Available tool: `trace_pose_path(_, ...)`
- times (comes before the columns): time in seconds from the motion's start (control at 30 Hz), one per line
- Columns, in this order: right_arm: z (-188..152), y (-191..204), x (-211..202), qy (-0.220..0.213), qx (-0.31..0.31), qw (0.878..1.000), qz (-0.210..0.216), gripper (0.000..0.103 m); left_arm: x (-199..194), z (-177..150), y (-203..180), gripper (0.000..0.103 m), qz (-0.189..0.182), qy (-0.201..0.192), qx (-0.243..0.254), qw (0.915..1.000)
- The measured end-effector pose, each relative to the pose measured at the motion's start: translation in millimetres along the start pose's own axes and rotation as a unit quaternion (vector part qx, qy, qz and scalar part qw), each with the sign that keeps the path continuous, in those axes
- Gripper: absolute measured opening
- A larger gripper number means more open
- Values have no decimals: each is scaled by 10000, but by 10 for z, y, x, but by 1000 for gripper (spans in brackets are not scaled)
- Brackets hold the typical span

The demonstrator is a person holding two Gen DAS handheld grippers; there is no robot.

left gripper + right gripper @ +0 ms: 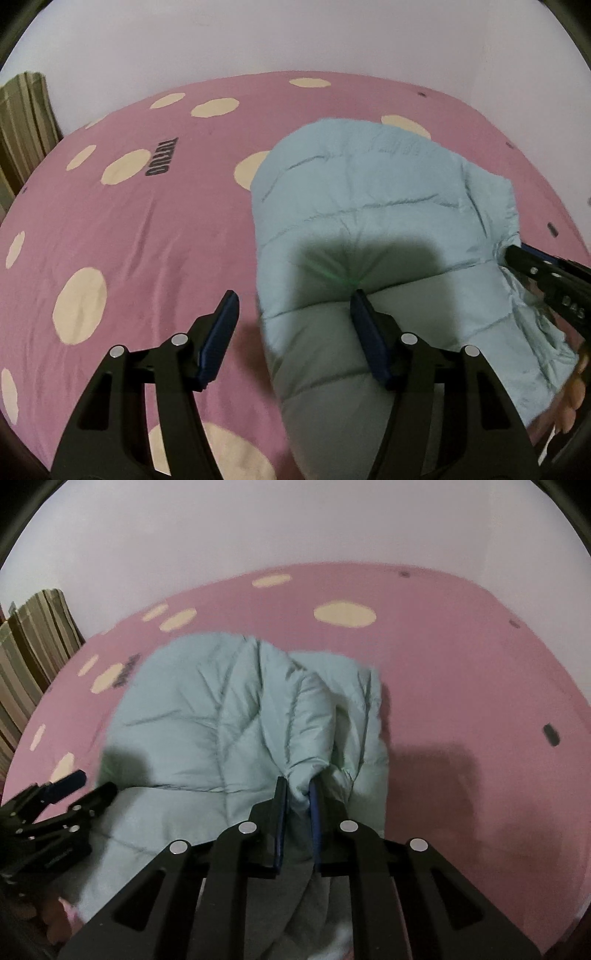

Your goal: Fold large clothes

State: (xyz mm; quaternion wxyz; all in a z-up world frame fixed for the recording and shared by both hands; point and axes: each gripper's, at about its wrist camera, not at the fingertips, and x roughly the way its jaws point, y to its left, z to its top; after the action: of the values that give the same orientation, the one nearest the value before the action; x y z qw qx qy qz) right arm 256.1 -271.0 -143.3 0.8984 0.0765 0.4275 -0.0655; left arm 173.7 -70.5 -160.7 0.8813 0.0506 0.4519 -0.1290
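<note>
A pale blue quilted puffer jacket (369, 206) lies bunched on a pink bed sheet (129, 240) with cream dots. My left gripper (293, 295) is open just above the jacket's left edge: one finger hangs over the sheet, the other over the padding. In the right wrist view my right gripper (298, 782) is shut on a raised fold of the jacket (207, 720), with fabric pinched between its blue pads. The right gripper (517, 254) also shows at the jacket's right side. The left gripper (94, 782) appears at the lower left.
The pink sheet (461, 683) spreads wide to the right of the jacket and to its left. A striped curtain (26, 122) hangs at the far left against a plain white wall (295, 37). A hand (572, 406) shows at the lower right edge.
</note>
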Motion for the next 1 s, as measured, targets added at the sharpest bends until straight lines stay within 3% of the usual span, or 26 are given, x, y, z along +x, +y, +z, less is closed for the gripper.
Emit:
trace_pose_path(0.2,-41,265,-557,-455,-349,9981,216,12,-277,-83,56,62,45,-228,-55,9997)
trace_pose_path(0.3,-128,408,-617,-350,-627,9969,312,12,-322,-142,70,62,12,-216,-71,9997)
trace_pose_path(0.6,-412,335,-282,129,-639,9978,-66,12,-204,-227,14,63,-42,-92,-58,9999)
trace_pose_path(1.0,-507,233,199,475,-471,9977,-107,11,165,-242,-81,65,-87,219,81,9997)
